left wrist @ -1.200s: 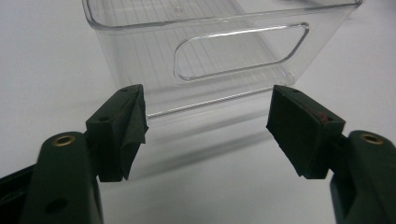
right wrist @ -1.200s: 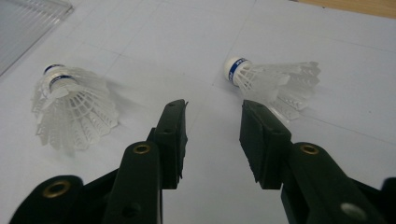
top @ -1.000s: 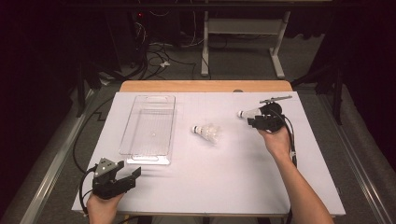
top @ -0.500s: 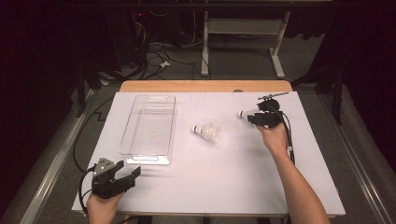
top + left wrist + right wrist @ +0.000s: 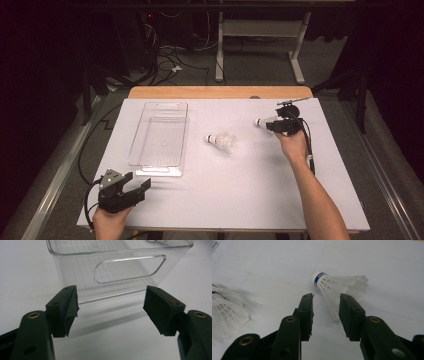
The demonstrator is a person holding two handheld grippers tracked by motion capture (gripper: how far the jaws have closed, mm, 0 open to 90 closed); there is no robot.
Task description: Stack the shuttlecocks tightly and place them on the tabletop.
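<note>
Clear plastic makes up the tray [image 5: 159,137] that stands just ahead of the left gripper [image 5: 131,187], which rests at the near left corner of the white table [image 5: 225,195] in the high view. In the left gripper view that claw is released, its jaws spread wide with nothing between them, and the tray's end wall [image 5: 117,272] with its oval handle cut-out rises a little beyond the pads, apart from them. To the right of the tray, between the two claws, a white shuttlecock [image 5: 220,141] lies on its side; in the right gripper view it sits off to the left of the jaws [image 5: 225,312], clear of them. Farther right, the right gripper [image 5: 270,125] is at the far right of the table, and a second shuttlecock [image 5: 337,286] lies at its tips. In the right gripper view the jaws stand partly closed on either side of the feather skirt; one pad meets the skirt's edge, while a gap shows beside the other, so no firm grasp is visible. Its white cork tip points away from the claw and carries a blue band with white lettering too small to read.
</note>
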